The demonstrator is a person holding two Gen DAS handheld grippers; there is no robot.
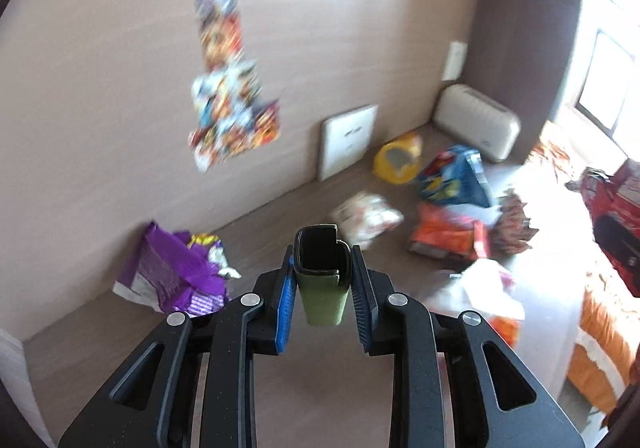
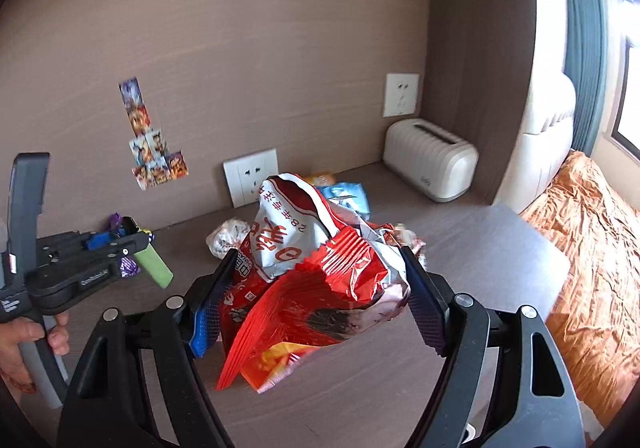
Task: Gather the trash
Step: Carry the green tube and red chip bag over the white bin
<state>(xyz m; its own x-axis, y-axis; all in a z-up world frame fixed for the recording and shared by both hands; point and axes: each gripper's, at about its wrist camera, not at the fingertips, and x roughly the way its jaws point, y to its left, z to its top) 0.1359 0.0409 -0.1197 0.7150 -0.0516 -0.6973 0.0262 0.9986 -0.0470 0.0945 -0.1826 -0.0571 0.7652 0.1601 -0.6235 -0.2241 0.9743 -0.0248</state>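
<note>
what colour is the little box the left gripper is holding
Olive green with a black open top; the box in the left gripper shows best in the left wrist view.

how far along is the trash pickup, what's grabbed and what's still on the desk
No bin shows, so nothing looks binned yet. In hand: the left gripper is shut on a green lighter; the right gripper clamps a red snack bag. Left: the purple wrapper, yellow packet, blue bag and orange wrapper.

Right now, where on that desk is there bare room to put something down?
The desk is bare along its front right, between the beige toaster-like box and the orange bedspread. A smaller bare patch lies between the purple wrapper and the white crumpled wrapper. Below the wall socket it is crowded with snack bags.
</note>
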